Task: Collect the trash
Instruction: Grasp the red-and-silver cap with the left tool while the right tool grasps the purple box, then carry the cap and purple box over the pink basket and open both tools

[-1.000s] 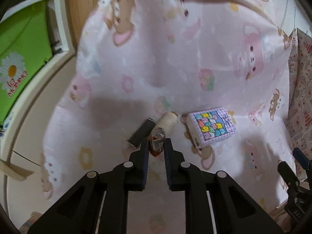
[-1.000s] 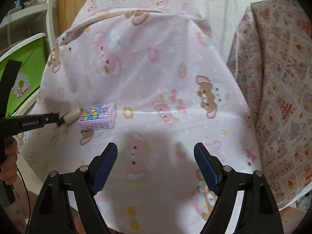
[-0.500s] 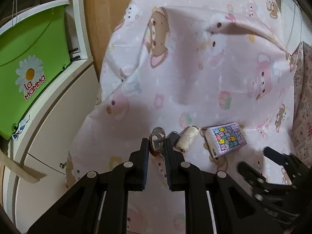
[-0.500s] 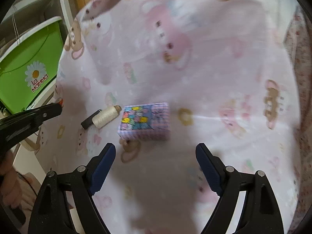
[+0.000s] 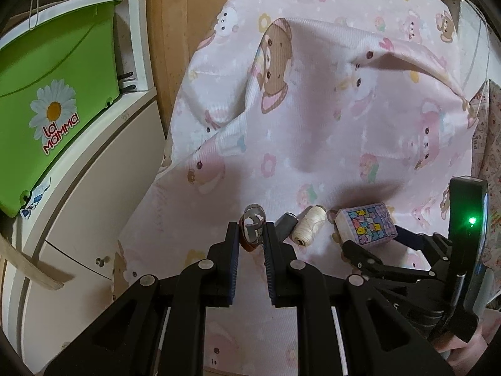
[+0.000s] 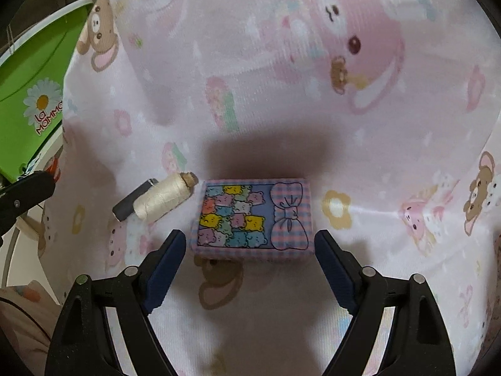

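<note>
My left gripper [image 5: 251,235] is shut on a small crumpled wrapper [image 5: 253,228], silver with an orange edge, held above the pink cartoon bedsheet [image 5: 313,119]. A cream thread spool [image 5: 308,224] and a dark grey spool [image 5: 286,223] lie side by side on the sheet; both show in the right wrist view, cream spool [image 6: 164,200] and grey spool [image 6: 133,200]. A small box printed with coloured bears [image 6: 255,219] lies beside them, also in the left wrist view [image 5: 366,223]. My right gripper [image 6: 250,244] is open, its jaws either side of the box's near edge.
A green bin with a daisy label [image 5: 47,116] stands at the left on a white cabinet [image 5: 94,194], also in the right wrist view [image 6: 34,94]. A wooden panel [image 5: 169,31] rises behind the bed. A patterned quilt [image 5: 491,144] lies at the right.
My left gripper has lifted and drawn back left with the wrapper, away from the spools. My right gripper has moved in close to the bear box, still open.
</note>
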Demonstrator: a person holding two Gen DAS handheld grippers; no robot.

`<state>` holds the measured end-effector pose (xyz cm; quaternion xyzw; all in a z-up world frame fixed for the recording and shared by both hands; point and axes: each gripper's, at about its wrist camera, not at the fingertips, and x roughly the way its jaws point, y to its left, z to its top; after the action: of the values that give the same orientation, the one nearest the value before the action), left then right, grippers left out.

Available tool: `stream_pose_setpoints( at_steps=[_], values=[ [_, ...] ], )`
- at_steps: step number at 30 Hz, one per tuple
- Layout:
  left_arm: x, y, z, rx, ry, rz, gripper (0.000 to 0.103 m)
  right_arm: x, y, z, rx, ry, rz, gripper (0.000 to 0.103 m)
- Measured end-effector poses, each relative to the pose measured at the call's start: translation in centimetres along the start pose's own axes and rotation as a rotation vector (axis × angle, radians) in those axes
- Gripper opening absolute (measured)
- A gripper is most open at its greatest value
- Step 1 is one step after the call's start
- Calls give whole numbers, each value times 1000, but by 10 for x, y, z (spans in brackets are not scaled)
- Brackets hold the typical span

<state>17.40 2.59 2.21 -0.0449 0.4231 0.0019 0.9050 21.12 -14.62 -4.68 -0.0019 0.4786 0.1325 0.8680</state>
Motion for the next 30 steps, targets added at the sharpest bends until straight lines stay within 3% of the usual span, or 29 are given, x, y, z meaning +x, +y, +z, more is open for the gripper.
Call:
stream_pose_setpoints(
  at_steps=[4,14,17,30],
  values=[
    [-2,-2,-2,15,-3,4,14,-6,5,-5,-1,-23,-10,73],
    [-7,-9,-14,62,-5,6,14,-72,-3,-38,9,-128,27,73],
    [-6,-12,-15,91,-23,61,14,-86,-10,-40,23,-138,39,73],
    [-41,-33,-39,181,-95,22,15,-155,-34,-80,92,-190,42,74]
  ],
)
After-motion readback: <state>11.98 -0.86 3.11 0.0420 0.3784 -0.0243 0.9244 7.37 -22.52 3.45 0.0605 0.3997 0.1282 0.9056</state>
